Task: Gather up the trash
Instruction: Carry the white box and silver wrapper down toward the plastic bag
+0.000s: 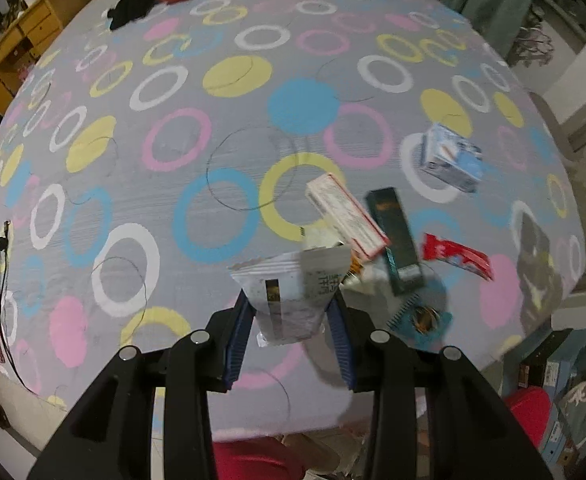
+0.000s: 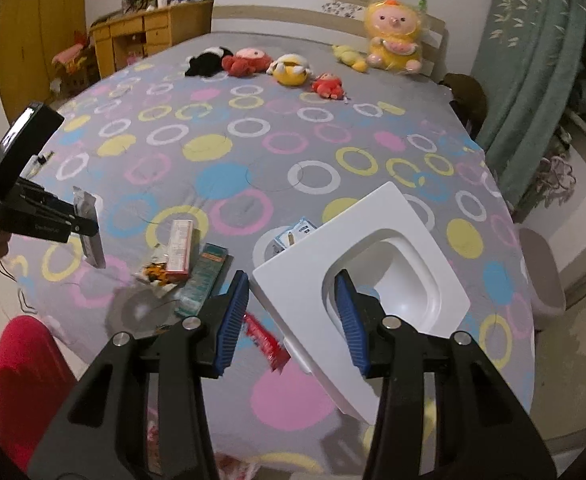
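left gripper (image 1: 291, 320): jaws nearly closed, blue pads clamped on both sides of a white snack wrapper (image 1: 293, 292). the wrapper stands out from the fingertips, clear of the bed cover (image 1: 173, 140), and hangs above the trash pile. in the right wrist view this gripper (image 2: 79, 222) appears at the left edge with the wrapper (image 2: 89, 226) dangling from its tips over the cover.

right gripper (image 2: 293, 320): jaws partly closed on the rim of a white bin (image 2: 357, 248). one pad sits outside the rim, the other inside the opening. the bin is tilted, its mouth facing the camera, held over the bed.

remaining trash on the cover, left of the bin: a white and red box (image 2: 181, 250), a dark green box (image 2: 205, 280) just beside it, a red wrapper (image 2: 265, 340) below the left finger, and a blue and white carton (image 2: 297, 234) partly hidden behind the bin's rim. soft toys (image 2: 285, 68) line the far end of the bed.
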Demonstrator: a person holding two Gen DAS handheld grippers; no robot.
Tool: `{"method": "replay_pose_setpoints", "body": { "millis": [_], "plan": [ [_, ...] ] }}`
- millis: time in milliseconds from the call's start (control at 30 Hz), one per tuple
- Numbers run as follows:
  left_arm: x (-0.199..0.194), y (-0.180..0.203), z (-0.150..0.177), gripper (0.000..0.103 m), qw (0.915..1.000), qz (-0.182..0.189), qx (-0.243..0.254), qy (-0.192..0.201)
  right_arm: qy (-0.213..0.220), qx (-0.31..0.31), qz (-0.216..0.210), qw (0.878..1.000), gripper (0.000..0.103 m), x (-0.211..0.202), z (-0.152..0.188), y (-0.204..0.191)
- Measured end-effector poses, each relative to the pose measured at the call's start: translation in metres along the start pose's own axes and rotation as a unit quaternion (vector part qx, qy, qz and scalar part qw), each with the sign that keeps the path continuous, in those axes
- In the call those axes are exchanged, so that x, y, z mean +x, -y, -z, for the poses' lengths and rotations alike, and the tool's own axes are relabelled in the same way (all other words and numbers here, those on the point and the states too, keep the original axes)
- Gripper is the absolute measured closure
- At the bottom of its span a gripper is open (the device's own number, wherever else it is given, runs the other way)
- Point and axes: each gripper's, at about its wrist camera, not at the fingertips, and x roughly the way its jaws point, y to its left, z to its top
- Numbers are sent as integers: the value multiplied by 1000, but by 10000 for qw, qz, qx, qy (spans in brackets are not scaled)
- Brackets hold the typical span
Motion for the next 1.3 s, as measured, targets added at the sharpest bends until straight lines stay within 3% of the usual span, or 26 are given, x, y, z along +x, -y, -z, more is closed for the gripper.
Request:
{"method": "replay_pose_setpoints", "body": {
  "millis": [500, 1000, 1300],
  "plan": [
    [-45, 55, 87, 66, 9993, 142, 252, 223, 473, -75, -67, 9988, 58, -95, 51, -44],
    [-56, 101, 158, 66, 9991, 337, 156, 223, 487, -82, -280, 9984, 58, -134, 108, -71],
    [-57, 115, 183, 66, 9989, 371, 90, 268, 406, -75, -295, 9987, 58, -145, 144, -84]
  ]
}}
